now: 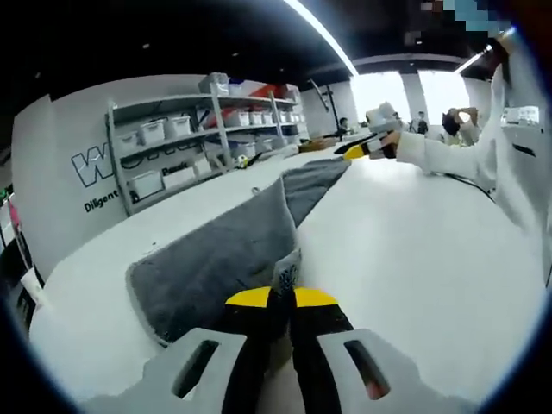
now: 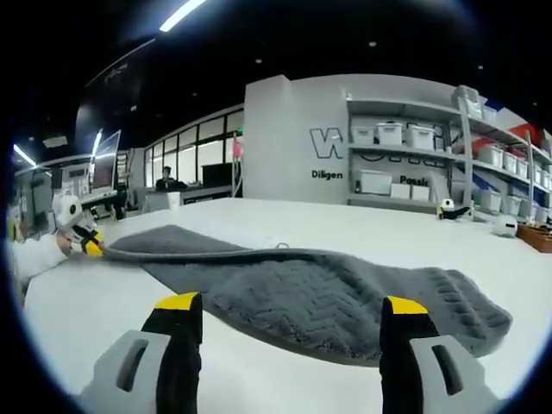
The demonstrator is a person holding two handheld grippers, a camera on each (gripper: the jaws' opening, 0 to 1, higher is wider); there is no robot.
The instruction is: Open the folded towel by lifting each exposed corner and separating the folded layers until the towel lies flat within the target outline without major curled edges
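Your left gripper (image 1: pixel 282 297) is pinching a corner of the grey towel (image 1: pixel 233 250), which is stretching straight ahead of its jaws along the white table (image 1: pixel 414 250). Your right gripper (image 2: pixel 289 315) is hanging with jaws apart, the towel lying crosswise just beyond them. Shelves with bins (image 2: pixel 414 164) are lining the far wall.

The place was a lab or workshop hall with an industrial look: a dark ceiling carried long strip lights (image 1: pixel 321 33), and a broad white worktable (image 1: pixel 405 250) ran through the room. Against a white wall bearing large lettering (image 2: pixel 332 144) stood open metal shelving (image 1: pixel 185 142) stocked with white storage bins (image 2: pixel 390 134) and small parts. Glass-fronted rooms (image 2: pixel 190 159) lay farther back, where a person (image 2: pixel 166 181) sat at a desk.
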